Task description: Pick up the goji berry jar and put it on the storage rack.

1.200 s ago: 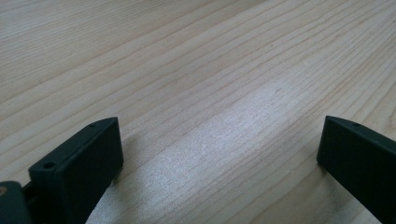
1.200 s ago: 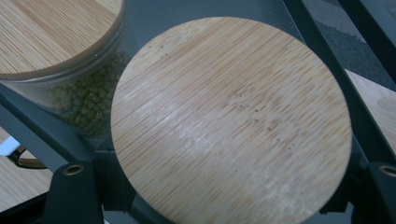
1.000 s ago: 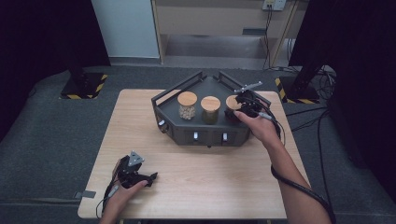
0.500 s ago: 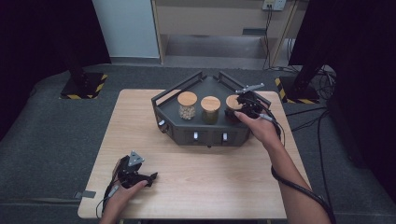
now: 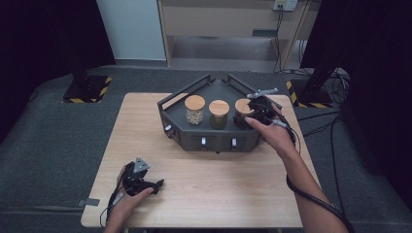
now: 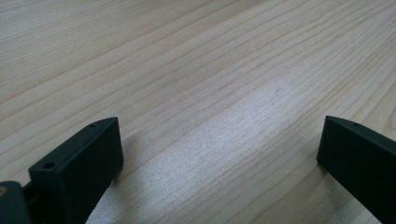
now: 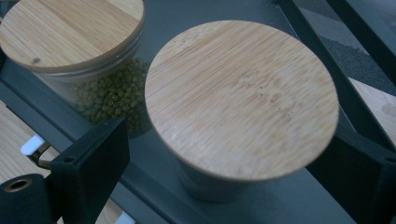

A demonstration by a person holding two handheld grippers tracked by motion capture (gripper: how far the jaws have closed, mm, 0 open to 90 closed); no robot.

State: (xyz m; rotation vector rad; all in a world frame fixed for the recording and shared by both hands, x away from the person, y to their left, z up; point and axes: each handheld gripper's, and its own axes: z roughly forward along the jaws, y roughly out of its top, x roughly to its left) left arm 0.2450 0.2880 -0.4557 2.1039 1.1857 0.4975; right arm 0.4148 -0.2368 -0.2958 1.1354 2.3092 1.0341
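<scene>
3 lidded jars (image 5: pixel 218 113) in 1 black tray (image 5: pixel 214 141), 2 grippers (image 5: pixel 145 183), 1 table (image 5: pixel 204 194).

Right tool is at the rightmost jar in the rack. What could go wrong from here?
1. The right tool has just been opening; its jaws straddle the rightmost jar under the bamboo lid without pressing it. Pulling away at a slant might catch the lid's overhang and tip the jar.
2. The mung bean jar stands close beside it; a sideways swing could knock it.
3. The rack's rail runs close behind, so backing out may snag.
</scene>
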